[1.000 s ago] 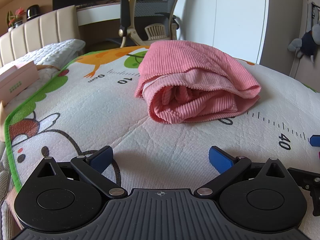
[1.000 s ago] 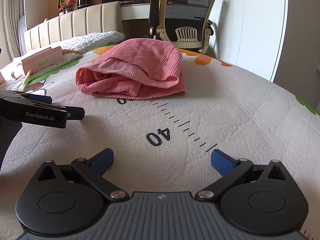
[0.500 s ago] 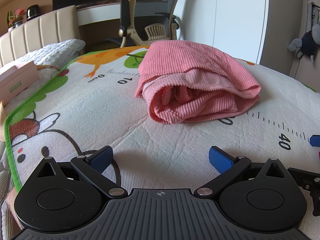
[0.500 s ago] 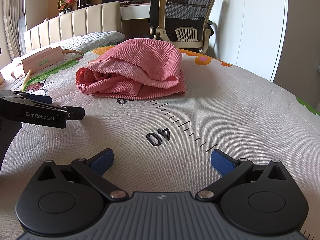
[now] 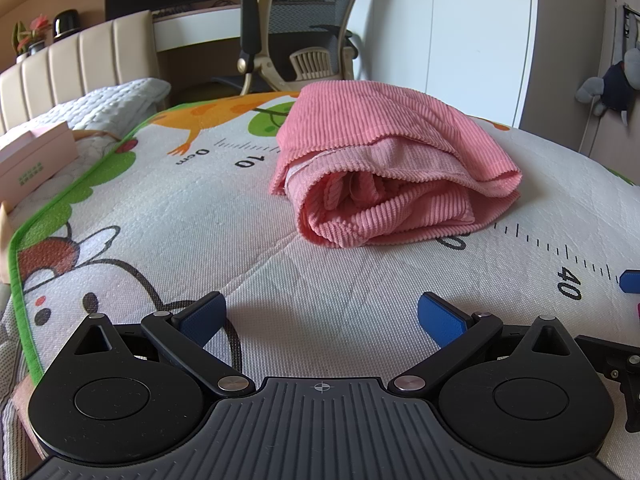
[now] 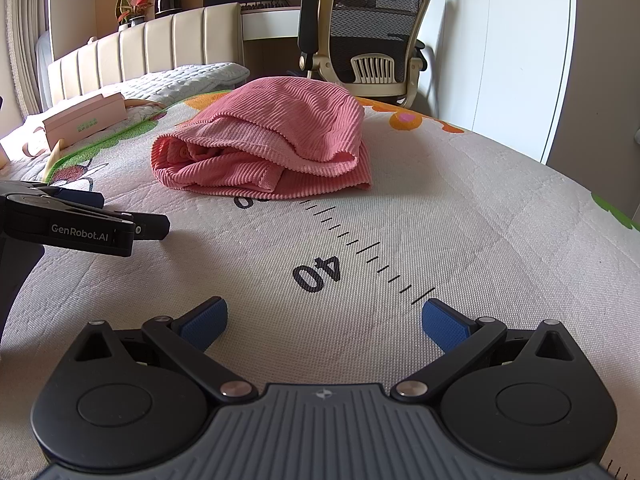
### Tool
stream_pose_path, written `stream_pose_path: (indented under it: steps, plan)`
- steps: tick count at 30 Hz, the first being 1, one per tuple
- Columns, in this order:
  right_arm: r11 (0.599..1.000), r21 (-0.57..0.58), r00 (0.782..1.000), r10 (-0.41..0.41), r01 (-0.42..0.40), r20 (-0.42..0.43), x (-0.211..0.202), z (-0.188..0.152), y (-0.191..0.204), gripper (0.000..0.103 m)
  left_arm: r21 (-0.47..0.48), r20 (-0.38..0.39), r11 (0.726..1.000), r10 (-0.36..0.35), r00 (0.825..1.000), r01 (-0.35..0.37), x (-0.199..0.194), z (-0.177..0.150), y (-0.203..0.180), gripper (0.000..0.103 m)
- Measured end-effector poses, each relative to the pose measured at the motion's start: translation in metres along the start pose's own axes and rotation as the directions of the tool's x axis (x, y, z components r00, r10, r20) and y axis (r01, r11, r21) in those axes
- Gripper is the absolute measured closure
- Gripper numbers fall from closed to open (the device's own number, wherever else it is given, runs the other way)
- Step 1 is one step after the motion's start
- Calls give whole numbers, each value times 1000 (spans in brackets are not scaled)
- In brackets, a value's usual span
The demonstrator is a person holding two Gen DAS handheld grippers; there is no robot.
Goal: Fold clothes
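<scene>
A pink ribbed garment (image 5: 384, 160) lies folded into a thick bundle on a printed mat (image 5: 200, 208) that covers the bed. The bundle sits on the mat's printed ruler line, between the "10" mark and the "40" mark (image 6: 316, 274), and its far end covers part of a green and orange cartoon print. Its top layer is folded over, and looser folds show at the open end that faces the left claw.

The left claw (image 5: 320, 316) is on the near side of the garment, well apart from it, with its two blue pads spread wide and nothing between them. The right claw (image 6: 324, 320) is also spread wide and empty, on the near side of the "40" mark, farther from the garment along the ruler line. In the right wrist view the left claw appears as a black body off to the left of the garment, low over the mat.

Beyond the garment stands a mesh-backed office chair (image 6: 368, 32) in front of a desk. To the left of the garment, past the mat's green border, a pink box (image 5: 32, 156) rests on the quilted bedding near the padded headboard (image 6: 132, 56).
</scene>
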State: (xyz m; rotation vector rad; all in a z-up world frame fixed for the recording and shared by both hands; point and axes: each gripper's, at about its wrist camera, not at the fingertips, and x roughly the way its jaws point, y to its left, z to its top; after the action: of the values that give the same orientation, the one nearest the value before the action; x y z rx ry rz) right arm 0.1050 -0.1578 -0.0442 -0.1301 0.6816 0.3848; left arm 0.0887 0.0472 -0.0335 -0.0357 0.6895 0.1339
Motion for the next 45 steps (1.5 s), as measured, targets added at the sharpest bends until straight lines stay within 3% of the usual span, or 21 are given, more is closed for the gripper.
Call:
stream_pose_path:
  steps: [39,43,45]
  plan:
    - [1000,0,1000,0,0,0,-1,0,-1,0,16,-2,1000,-26,1000,26,3,2,2,0]
    - [1000,-4,1000,-1,1,-2,0,1,1,0,35,-62,997,-71,996,73,3,8,7,0]
    - [1000,2,1000,5,-5,0,0,1,-1,0,39,-109,997,-56,992,60,-2,8,5,0]
